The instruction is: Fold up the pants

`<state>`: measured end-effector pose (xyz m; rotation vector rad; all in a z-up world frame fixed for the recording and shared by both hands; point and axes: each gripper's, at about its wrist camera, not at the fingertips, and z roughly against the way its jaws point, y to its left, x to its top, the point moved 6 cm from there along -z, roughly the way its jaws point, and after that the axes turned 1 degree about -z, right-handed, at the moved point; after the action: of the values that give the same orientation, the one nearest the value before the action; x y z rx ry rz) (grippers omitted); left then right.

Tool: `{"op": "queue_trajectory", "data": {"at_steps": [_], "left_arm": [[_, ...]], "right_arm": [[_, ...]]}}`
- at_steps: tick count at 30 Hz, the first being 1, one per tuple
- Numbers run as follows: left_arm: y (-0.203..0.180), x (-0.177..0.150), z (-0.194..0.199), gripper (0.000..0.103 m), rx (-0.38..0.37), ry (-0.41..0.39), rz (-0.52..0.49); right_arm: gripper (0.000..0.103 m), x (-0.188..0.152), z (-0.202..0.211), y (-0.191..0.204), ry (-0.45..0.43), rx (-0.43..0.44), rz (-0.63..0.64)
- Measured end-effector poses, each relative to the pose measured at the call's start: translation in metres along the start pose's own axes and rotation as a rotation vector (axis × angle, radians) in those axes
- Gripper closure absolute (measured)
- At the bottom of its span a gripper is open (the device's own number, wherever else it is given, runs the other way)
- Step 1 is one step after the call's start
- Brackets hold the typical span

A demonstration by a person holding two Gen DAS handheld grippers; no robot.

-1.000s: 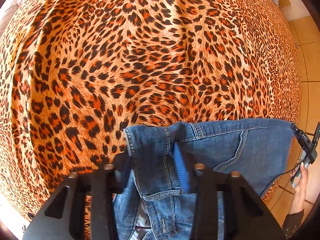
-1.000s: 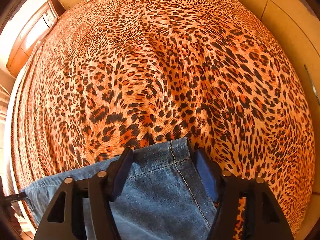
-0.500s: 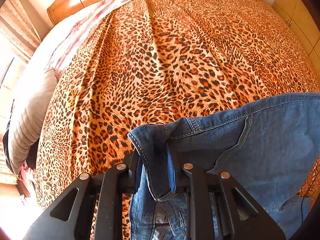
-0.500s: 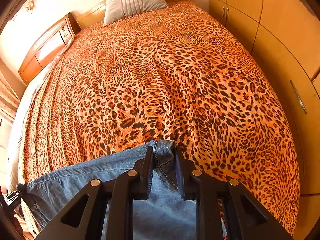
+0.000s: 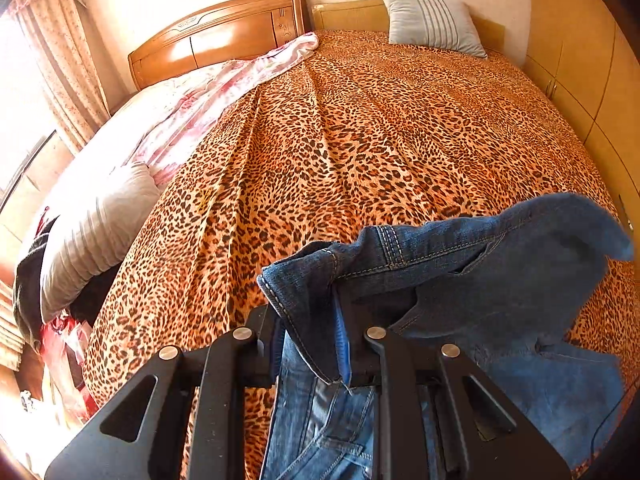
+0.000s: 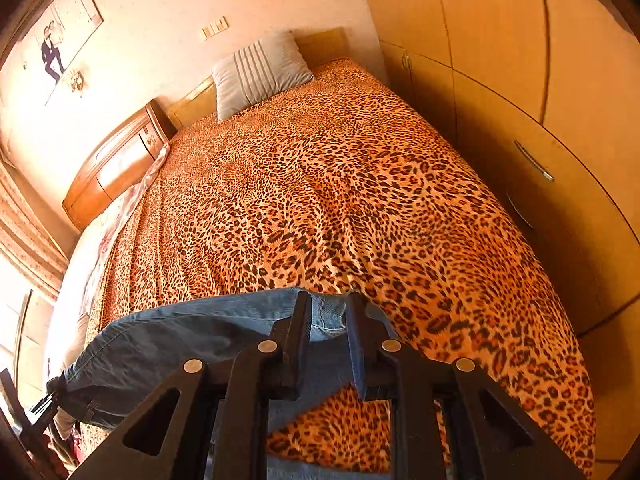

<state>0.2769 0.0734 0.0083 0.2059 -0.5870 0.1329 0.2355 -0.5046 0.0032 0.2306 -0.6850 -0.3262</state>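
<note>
Blue denim pants (image 5: 500, 288) hang lifted above the near end of a leopard-print bed (image 5: 360, 140). My left gripper (image 5: 308, 320) is shut on the waistband corner of the pants, the cloth bunched between its black fingers. My right gripper (image 6: 328, 316) is shut on the other waistband corner of the pants (image 6: 180, 336), which stretch away to the left toward the left gripper (image 6: 36, 412) at the frame's edge. The lower legs hang out of sight below both cameras.
A striped grey pillow (image 5: 432, 22) lies at the head of the bed by a wooden headboard (image 5: 216, 36). A pink floral quilt (image 5: 192, 100) and a white pillow (image 5: 96, 232) lie on the left. Wooden wardrobe doors (image 6: 540, 120) line the right side.
Both grippers closed on the waistband and lifted it up off the bed. The views tilted up, and the headboard, pillow and wall came into sight.
</note>
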Motion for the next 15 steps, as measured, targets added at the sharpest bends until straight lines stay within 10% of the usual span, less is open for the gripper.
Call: {"op": "queue_trajectory", "data": {"at_steps": [8,15], "left_arm": [[0.002,-0.068,0.008,0.092,-0.016,0.097,-0.045],[0.010,-0.073,-0.002,0.092,0.021,0.148,0.011]], "right_arm": [[0.082,-0.099,0.034,-0.058,0.118,-0.047,-0.087],[0.077,-0.099,-0.033,-0.048,0.211,0.070,-0.236]]}}
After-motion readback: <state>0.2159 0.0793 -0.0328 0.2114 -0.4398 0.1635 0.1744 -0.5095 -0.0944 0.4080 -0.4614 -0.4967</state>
